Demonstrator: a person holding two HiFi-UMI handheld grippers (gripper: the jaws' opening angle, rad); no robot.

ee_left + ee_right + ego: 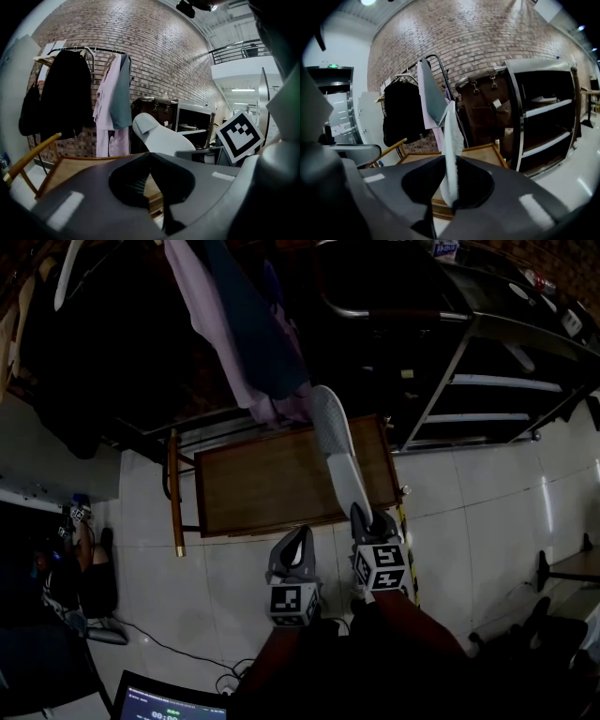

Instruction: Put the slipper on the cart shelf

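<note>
Right tool: 2 jaws clamped on the heel end of the white slipper, held in the air.
Slipper: toe end points away, above the wooden desk.
Left tool: jaws together, empty, just beside the right tool.
Cart: beyond the desk, apart from the slipper.

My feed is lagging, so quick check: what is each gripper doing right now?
Left gripper: shut, nothing between its jaws.
Right gripper: shut on the white slipper.
</note>
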